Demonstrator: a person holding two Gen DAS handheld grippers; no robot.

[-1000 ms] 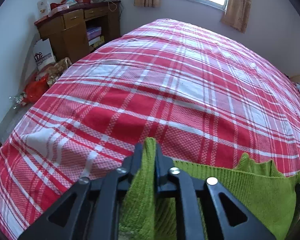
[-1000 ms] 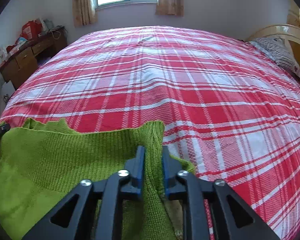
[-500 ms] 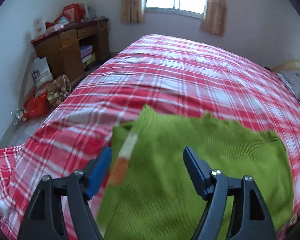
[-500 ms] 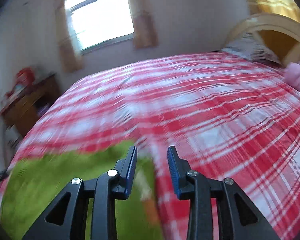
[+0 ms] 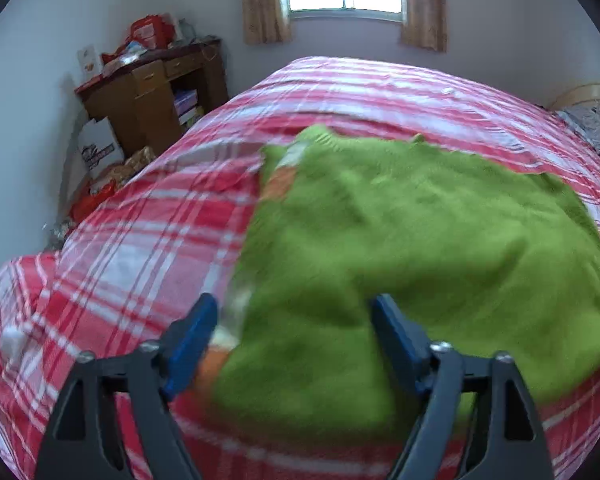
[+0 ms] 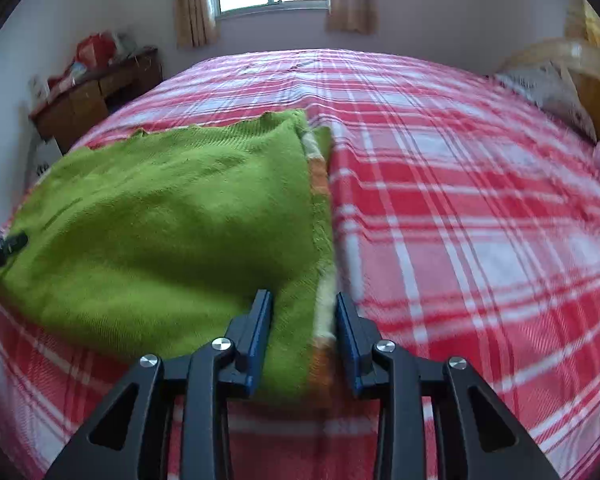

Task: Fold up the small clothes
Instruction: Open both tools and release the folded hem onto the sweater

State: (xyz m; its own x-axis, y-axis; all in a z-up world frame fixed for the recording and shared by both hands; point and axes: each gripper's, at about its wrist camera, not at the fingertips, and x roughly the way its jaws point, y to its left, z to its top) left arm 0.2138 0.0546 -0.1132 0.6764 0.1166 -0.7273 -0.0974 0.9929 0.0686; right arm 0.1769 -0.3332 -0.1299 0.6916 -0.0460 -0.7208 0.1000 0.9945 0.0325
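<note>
**Spotter:** Where's the garment sitting, and are you gripping it?

**Me:** No grip. The green sweater (image 6: 172, 208) lies flat on the red plaid bedspread (image 6: 460, 208), near the bed's front edge, looking like a folded rectangle with an orange-and-white striped band (image 6: 318, 172) showing along its right side. My left gripper (image 5: 296, 336) has its jaws spread wide with nothing between them but air above the knit; my right gripper (image 6: 304, 320) is parted too, more narrowly, straddling the striped edge without pinching it.

**Spotter:** Why hover at the two near corners?

**Me:** I judge it's because those are the natural handles. Each gripper lines up with one side of the sweater, so whatever fold comes next can be lifted evenly instead of dragging one side.

**Spotter:** Anything bothering you?

**Me:** The left view is blurred, so I can't tell exactly how the left edge lies. The knit looks thick and soft; I'd expect layers to slide if I pinch only the top one.
</note>
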